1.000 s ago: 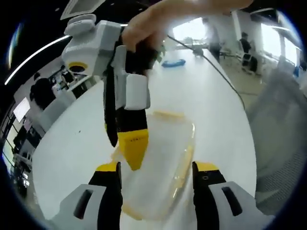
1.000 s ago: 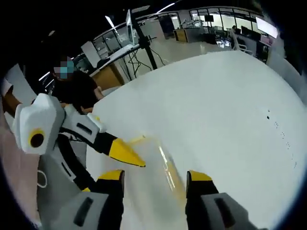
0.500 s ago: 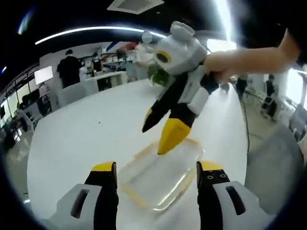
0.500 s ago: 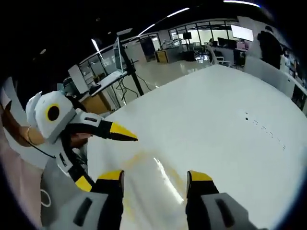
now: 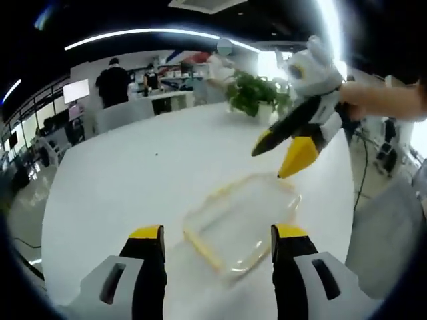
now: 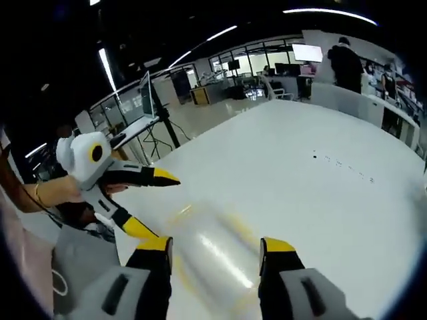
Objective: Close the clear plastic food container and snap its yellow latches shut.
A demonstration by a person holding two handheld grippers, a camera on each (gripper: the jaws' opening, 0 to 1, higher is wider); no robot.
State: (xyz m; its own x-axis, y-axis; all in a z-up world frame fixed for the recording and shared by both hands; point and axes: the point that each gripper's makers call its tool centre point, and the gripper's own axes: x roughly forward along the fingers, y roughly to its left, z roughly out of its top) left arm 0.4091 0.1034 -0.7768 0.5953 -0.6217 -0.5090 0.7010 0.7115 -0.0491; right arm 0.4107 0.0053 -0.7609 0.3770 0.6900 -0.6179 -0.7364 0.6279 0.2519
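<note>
I'd pulled both grippers up & back off the container (image 5: 241, 221) w/ lid down, L gripper (image 5: 217, 241) & R gripper (image 6: 215, 248) jaws apart, holding nothing — latches prob. done, can't confirm.

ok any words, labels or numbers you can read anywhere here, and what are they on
None can be read.
Clear plastic food container: no label or print shows on it.
Left tool and right tool: no readable marking on their yellow-tipped jaws.
Wall screen in the left gripper view: lit, too small and blurred to read.
Small dark marks on the white table in the right gripper view: too small to read.
</note>
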